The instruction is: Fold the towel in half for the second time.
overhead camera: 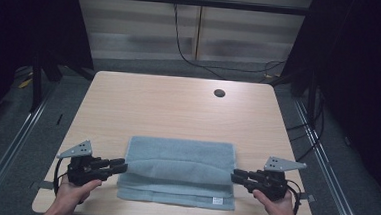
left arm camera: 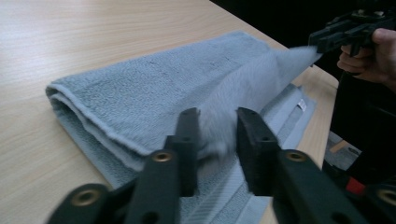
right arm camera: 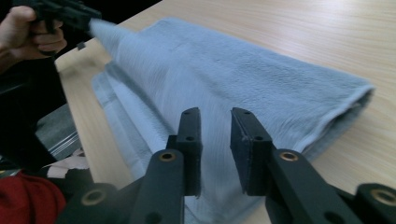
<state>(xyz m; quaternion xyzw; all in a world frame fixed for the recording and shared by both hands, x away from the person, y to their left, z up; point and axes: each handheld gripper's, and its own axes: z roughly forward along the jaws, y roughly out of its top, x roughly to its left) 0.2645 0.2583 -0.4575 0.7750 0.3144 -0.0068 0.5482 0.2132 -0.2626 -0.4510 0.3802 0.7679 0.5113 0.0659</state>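
Towel [overhead camera: 179,171]: pale blue-grey terry, folded over on itself, lying flat on near half of table [overhead camera: 178,107], stretched between the two grippers. Upper layer folded toward near side, leaving a strip of lower layer with hem bands exposed along near edge. Small white label [overhead camera: 217,201] at near corner, on the side of right gripper.

Left gripper [overhead camera: 119,164]: black, two-jawed, held in left hand [overhead camera: 76,189], grey three-cornered plate on top, pointing inward at left end of fold. Jaws parted in left gripper view, a blurred bit of upper layer [left arm camera: 217,135] lying between them, pads not pressing on it; released.

Right gripper [overhead camera: 236,176]: same make, held in right hand [overhead camera: 275,205], pointing inward at right end of fold, tips touching or just beside towel edge. Jaws parted in right gripper view, cloth [right arm camera: 215,140] seen in the gap beyond them; released, nothing clamped.

Each gripper seen from the other's camera at far end of towel, with a drawn-out corner of cloth at its tips; grip there too blurred to tell.

Table: light wood top, round cable hole [overhead camera: 219,93] well beyond both grippers toward far right.

Containers: none in the count; towel the sole item on table.
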